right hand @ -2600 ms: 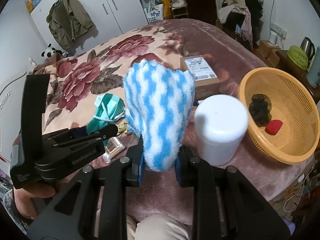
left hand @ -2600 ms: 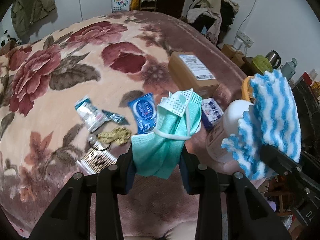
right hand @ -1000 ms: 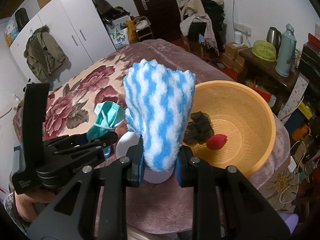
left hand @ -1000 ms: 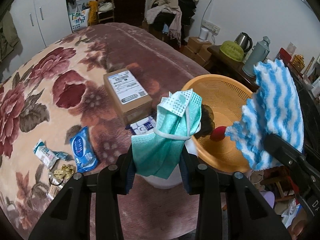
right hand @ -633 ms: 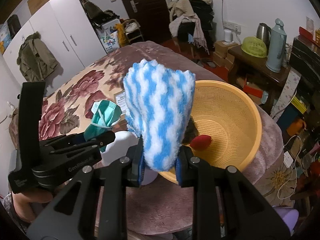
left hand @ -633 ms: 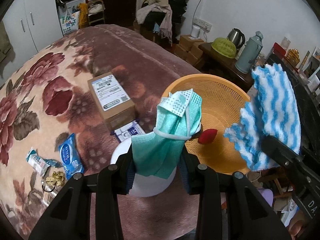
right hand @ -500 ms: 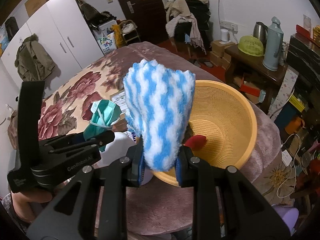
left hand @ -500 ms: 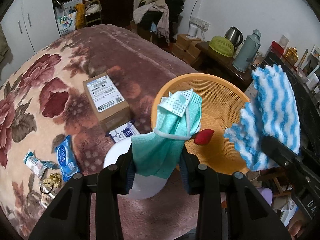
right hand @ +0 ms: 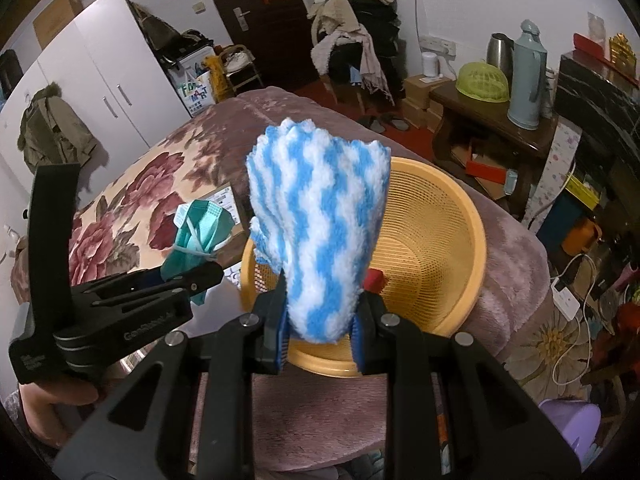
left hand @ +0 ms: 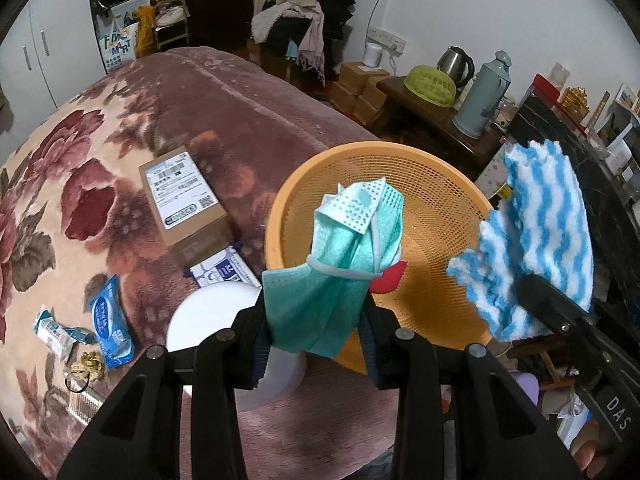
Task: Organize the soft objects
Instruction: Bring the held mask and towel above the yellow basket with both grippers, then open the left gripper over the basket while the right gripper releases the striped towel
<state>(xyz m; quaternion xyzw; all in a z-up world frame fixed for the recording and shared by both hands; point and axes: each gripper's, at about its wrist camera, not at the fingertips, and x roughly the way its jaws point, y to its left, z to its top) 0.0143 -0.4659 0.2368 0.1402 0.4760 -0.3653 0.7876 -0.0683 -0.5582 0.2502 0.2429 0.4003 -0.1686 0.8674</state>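
The orange mesh basket point(left hand: 436, 184) sits at the edge of the bed point(left hand: 224, 92), on its floral blanket. Inside it lies a red soft piece point(left hand: 390, 278), partly hidden in both views; the rest of the basket floor cannot be made out behind the held cloths. A white lidded tub point(left hand: 208, 316) stands just beside the basket's near-left rim, with a cardboard box point(left hand: 182, 200) farther back on the blanket and 2 blue packets point(left hand: 110, 318) lying well to the left.

The left gripper point(left hand: 316, 334) pinches a green face mask point(left hand: 340, 264), whose upper part rises over the basket's near rim. The right gripper point(right hand: 320, 322) is pressed onto a blue-and-white striped fluffy cloth point(right hand: 320, 220), which stands upright in front of the basket bowl. In the right wrist view the left gripper point(right hand: 196, 276) and the mask point(right hand: 198, 228) show just left of the basket rim point(right hand: 476, 240).

Compared with 1 second ago, the basket now fills more of both views and sits closer under the 2 held items; a dark clump then seen in the basket beside the red piece is now covered by the mask and the cloth. Both grips are unchanged.
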